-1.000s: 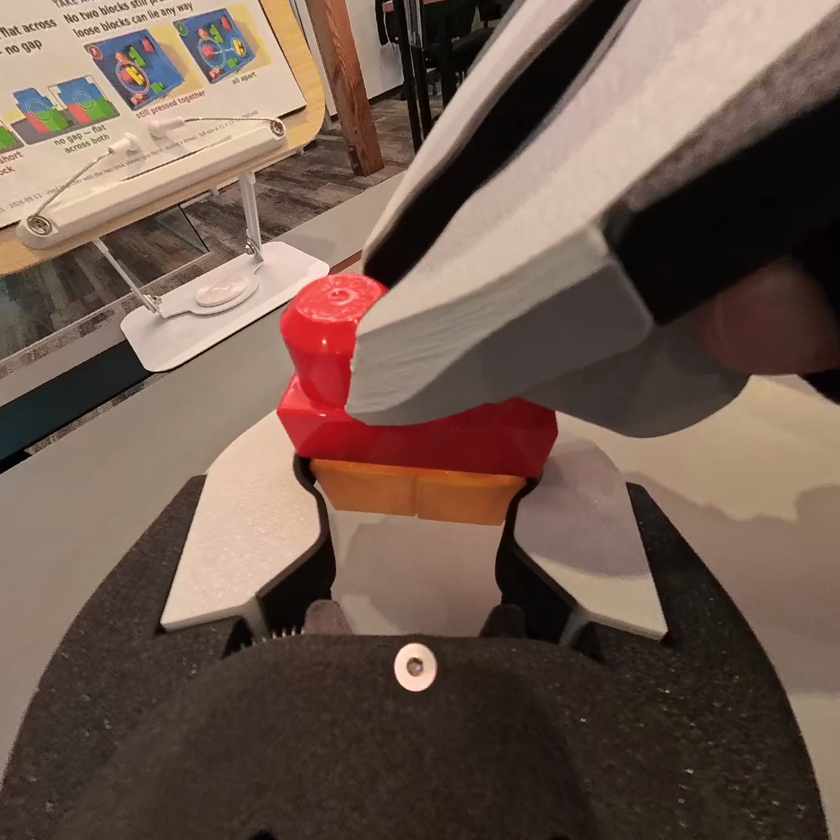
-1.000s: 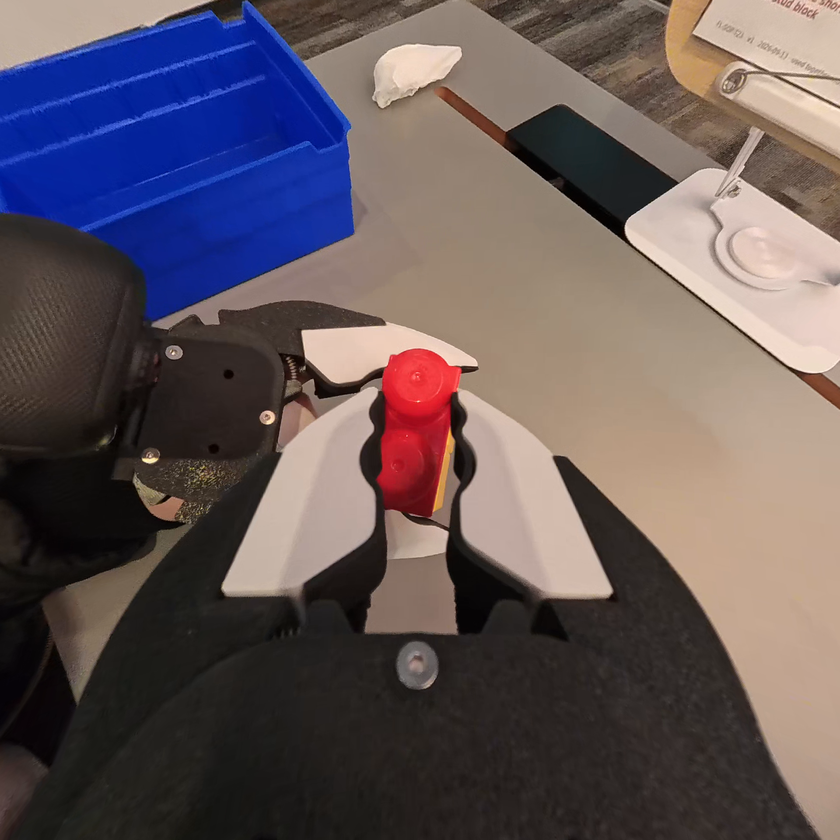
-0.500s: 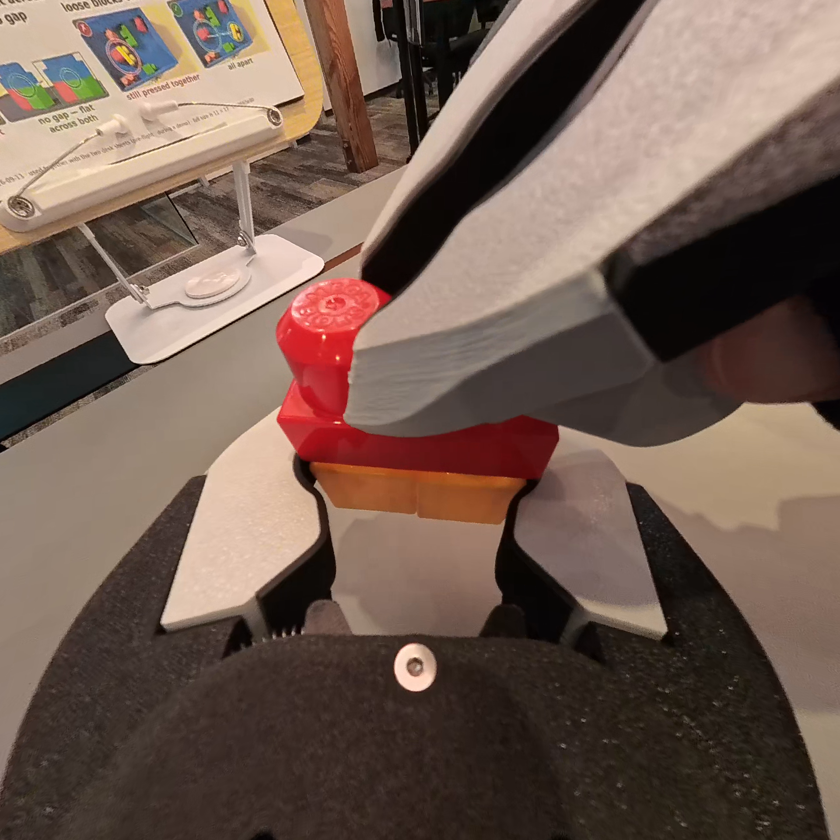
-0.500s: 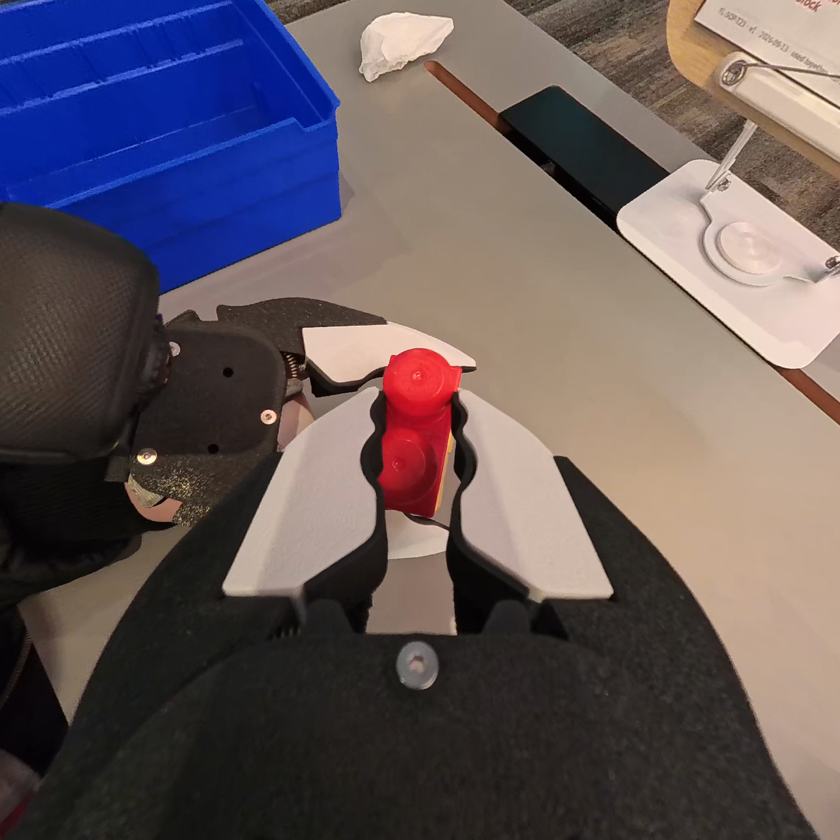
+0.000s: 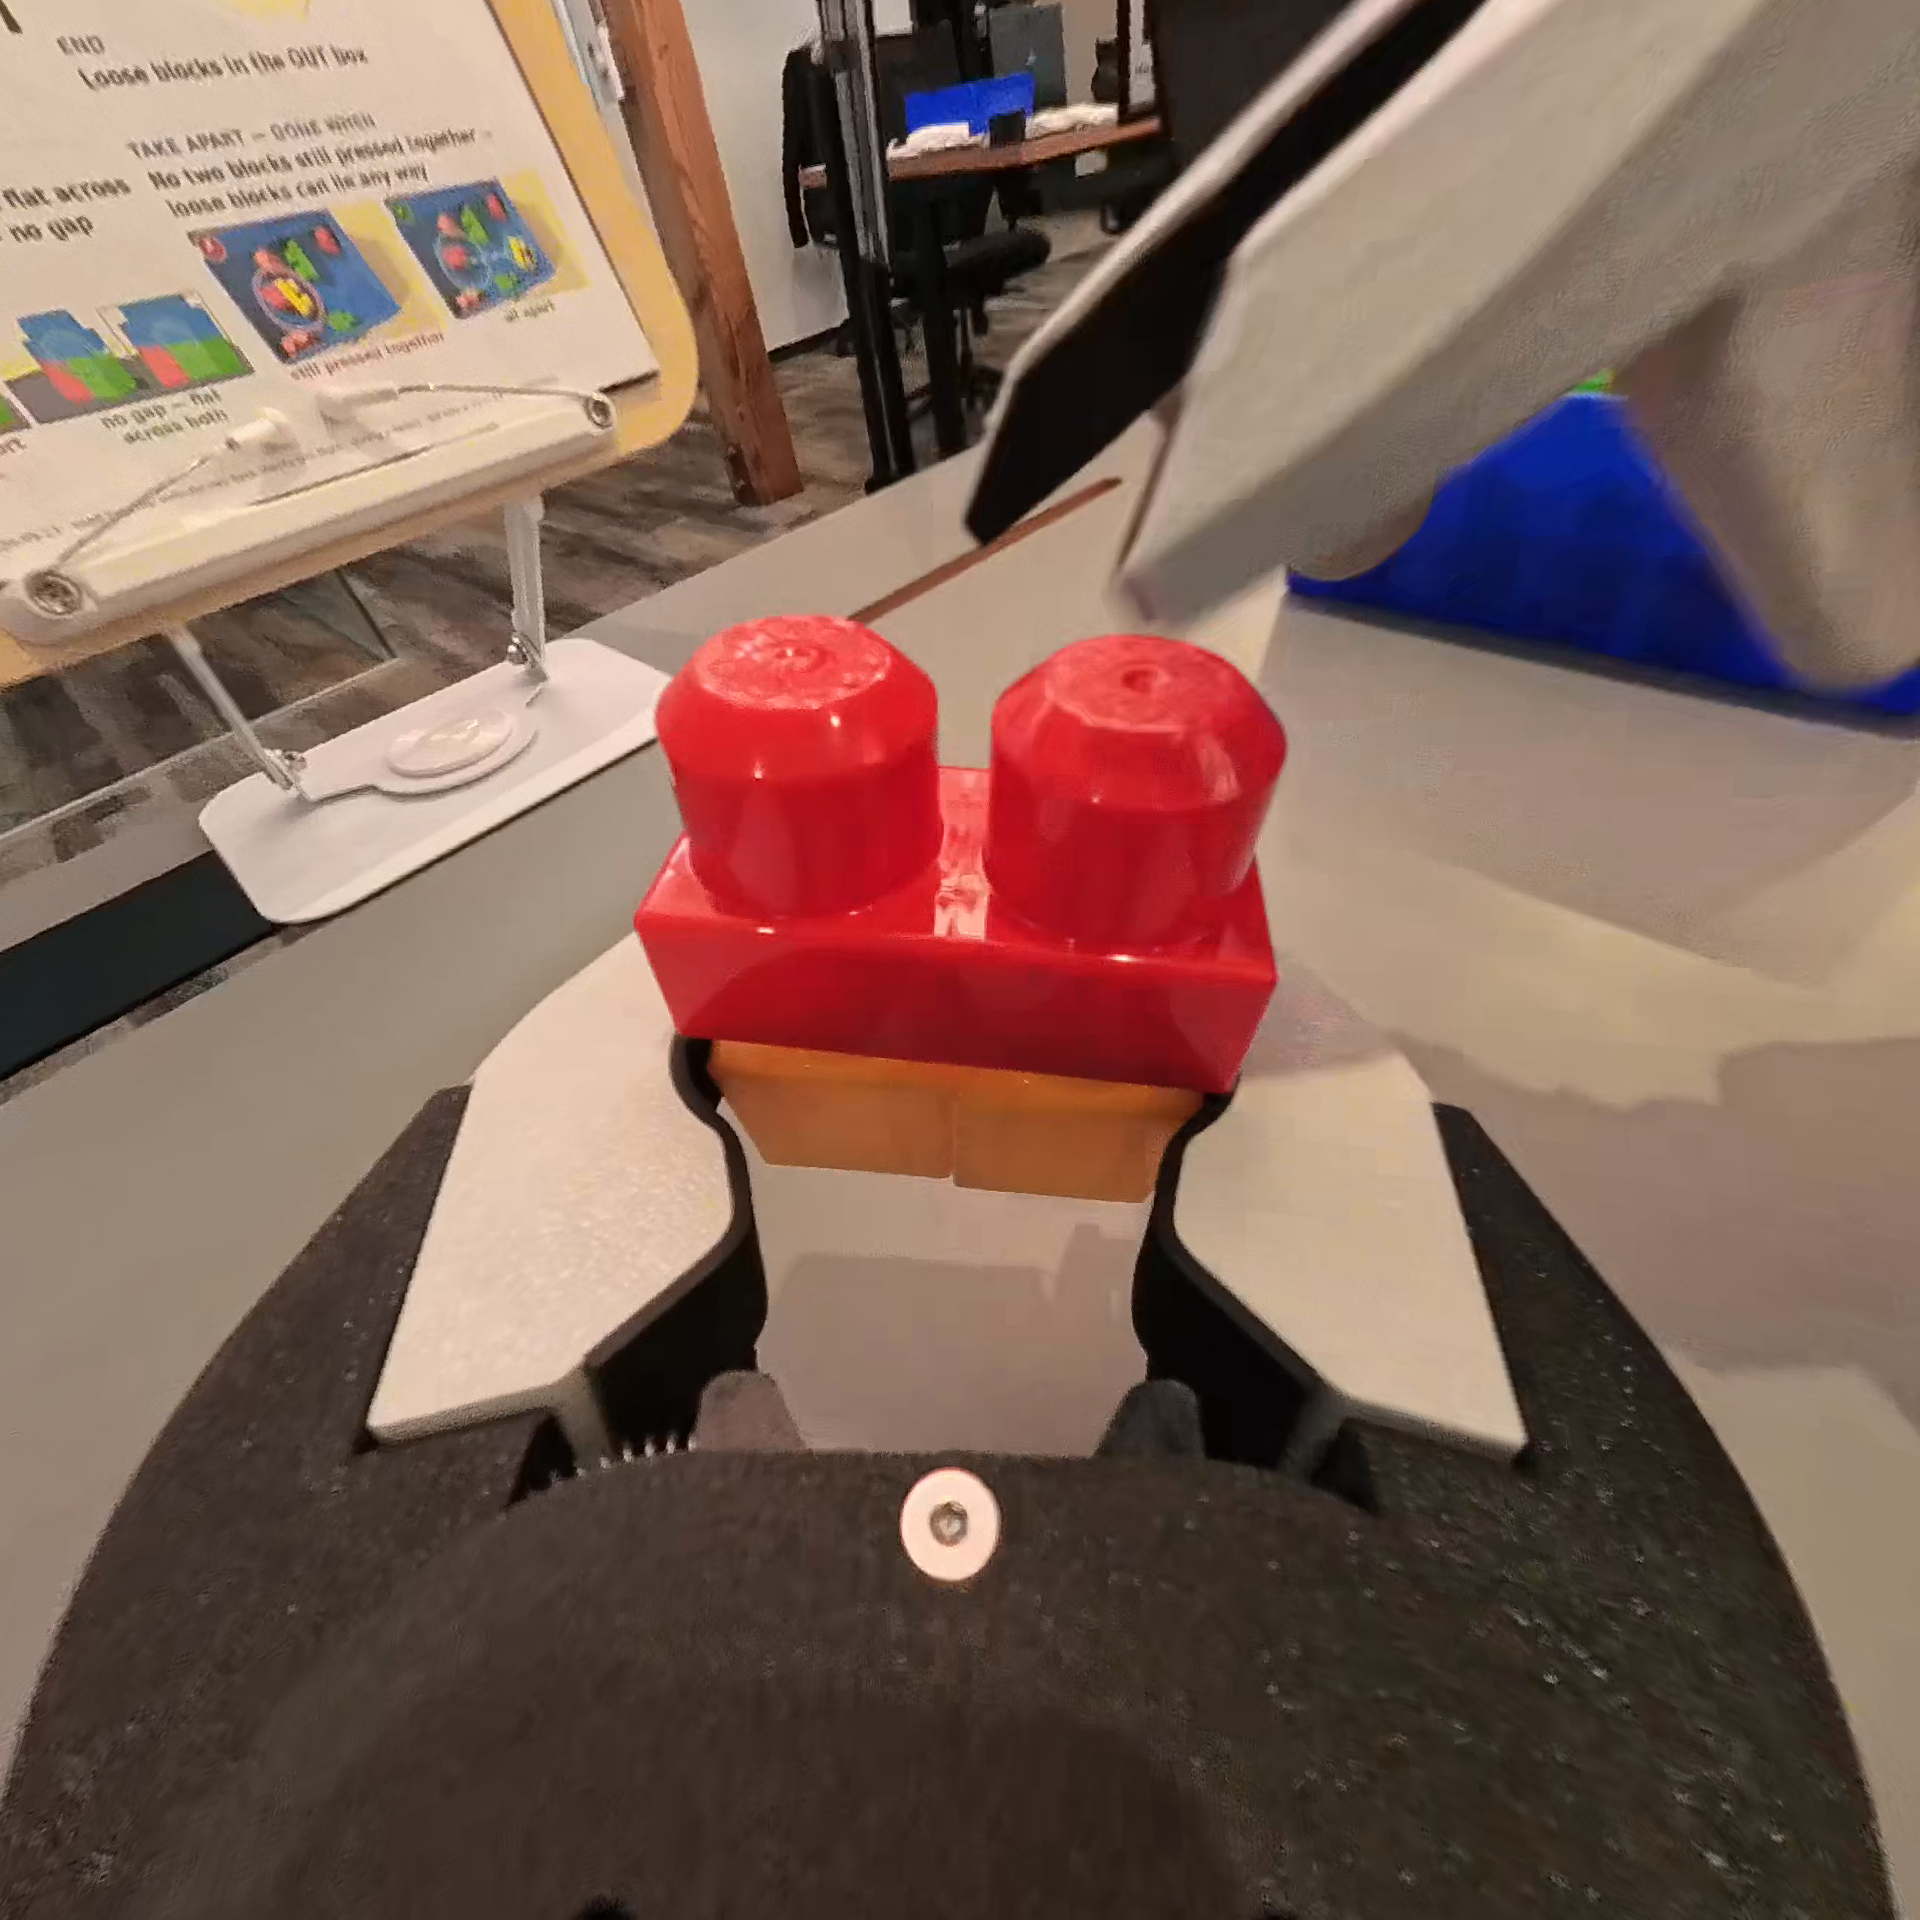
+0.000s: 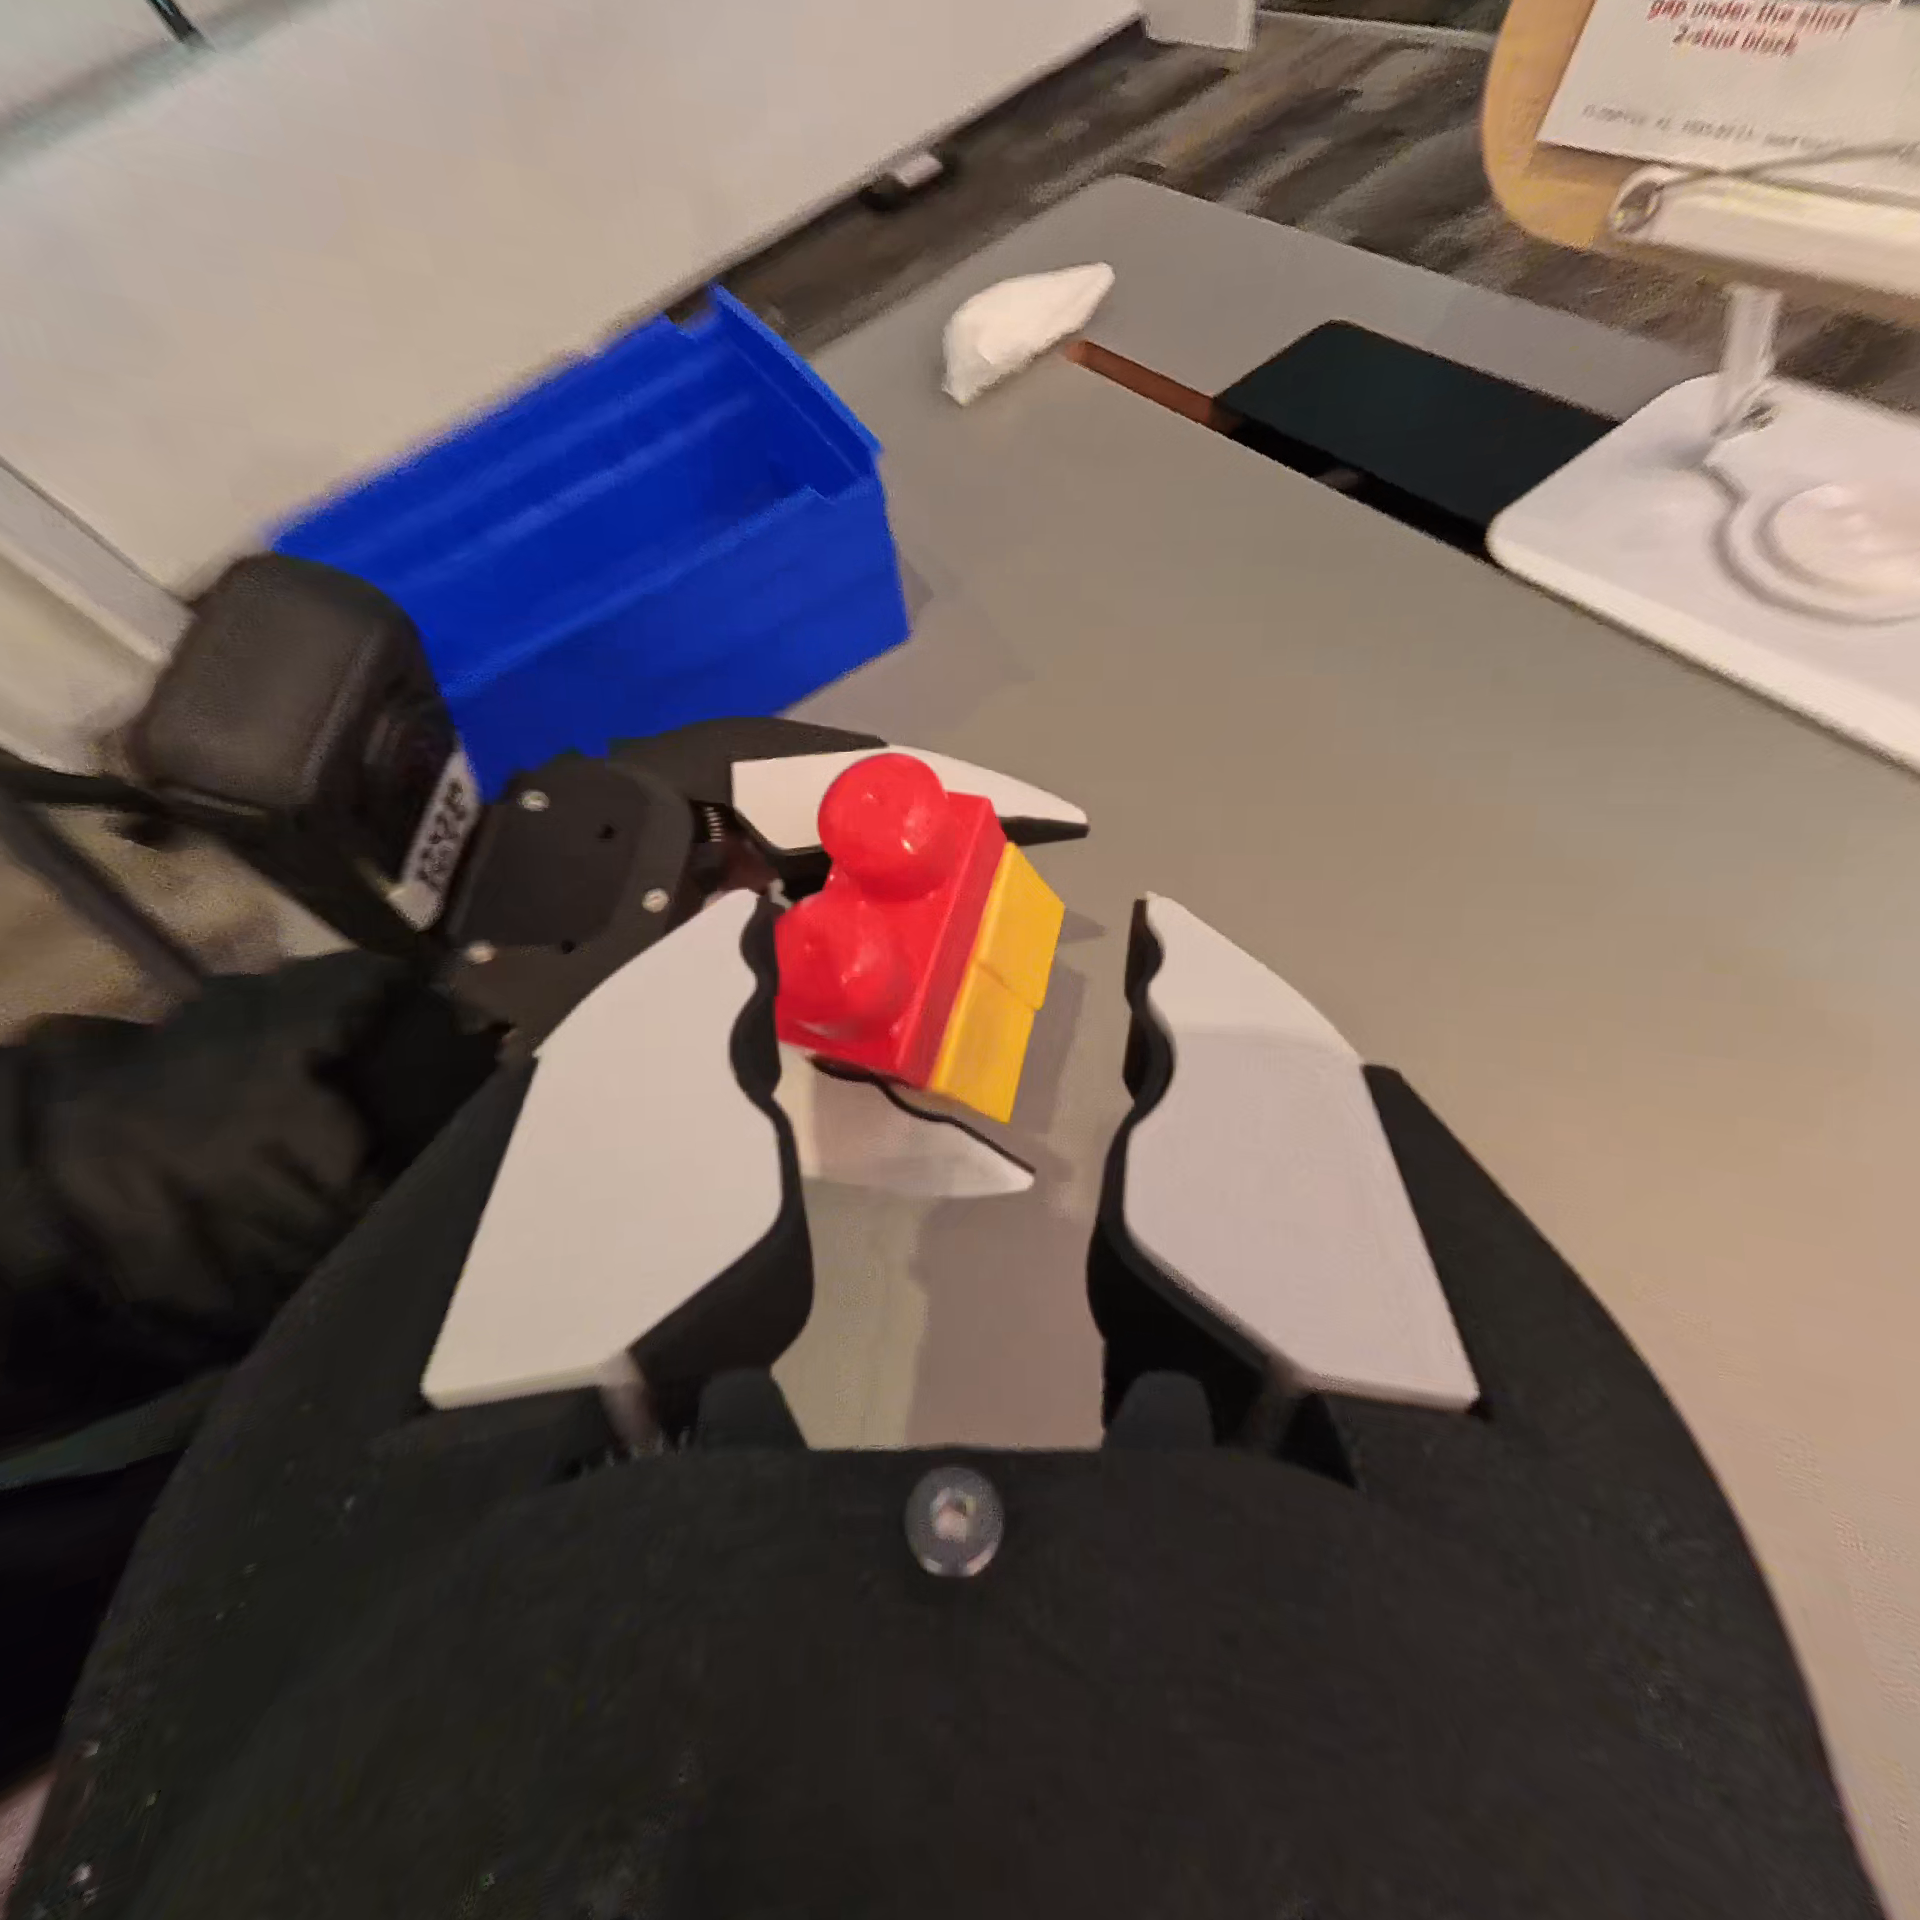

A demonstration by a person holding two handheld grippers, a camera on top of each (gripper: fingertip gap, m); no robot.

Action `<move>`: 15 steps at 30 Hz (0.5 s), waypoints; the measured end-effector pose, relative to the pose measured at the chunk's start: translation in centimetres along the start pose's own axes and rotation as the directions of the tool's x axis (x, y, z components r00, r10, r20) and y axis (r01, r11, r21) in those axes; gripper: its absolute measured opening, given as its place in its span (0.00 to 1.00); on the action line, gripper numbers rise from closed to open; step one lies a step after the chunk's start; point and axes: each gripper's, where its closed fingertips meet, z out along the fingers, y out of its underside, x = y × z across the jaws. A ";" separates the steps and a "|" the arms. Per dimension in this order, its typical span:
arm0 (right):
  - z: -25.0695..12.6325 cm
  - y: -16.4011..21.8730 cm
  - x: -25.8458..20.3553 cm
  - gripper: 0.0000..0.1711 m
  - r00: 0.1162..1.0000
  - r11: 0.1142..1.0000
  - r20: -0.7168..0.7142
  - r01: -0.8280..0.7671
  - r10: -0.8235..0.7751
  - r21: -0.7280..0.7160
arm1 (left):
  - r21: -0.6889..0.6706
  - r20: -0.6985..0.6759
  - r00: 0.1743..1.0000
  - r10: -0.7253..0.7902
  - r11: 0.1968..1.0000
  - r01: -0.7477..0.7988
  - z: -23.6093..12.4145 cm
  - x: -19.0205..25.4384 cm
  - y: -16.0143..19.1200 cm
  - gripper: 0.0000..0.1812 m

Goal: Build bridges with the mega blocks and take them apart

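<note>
Right tool (image 6: 951, 971) let go & backed off w/ jaws wide, while left tool (image 5: 956, 1101) grips yellow block (image 5: 945, 1127) under red block (image 5: 956, 914).

The top block (image 5: 956, 935) is glossy red; the blocks (image 5: 951, 1127) under it are orange-yellow. The bin (image 6: 623, 540) is bright blue. The table (image 6: 1351, 810) is plain grey. Both grippers have black bodies with white finger (image 5: 561, 1226) faces. The stand (image 5: 436, 769) is white, its board (image 5: 623, 229) edged tan. The cloth (image 6: 1023, 322) is white.
</note>
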 end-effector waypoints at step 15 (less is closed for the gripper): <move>0.4 4.2 -3.3 0.67 0.602 0.798 0.532 -0.521 0.595 -0.302 | 0.051 -0.082 0.991 0.108 0.993 -0.104 -0.5 3.0 -1.2 0.49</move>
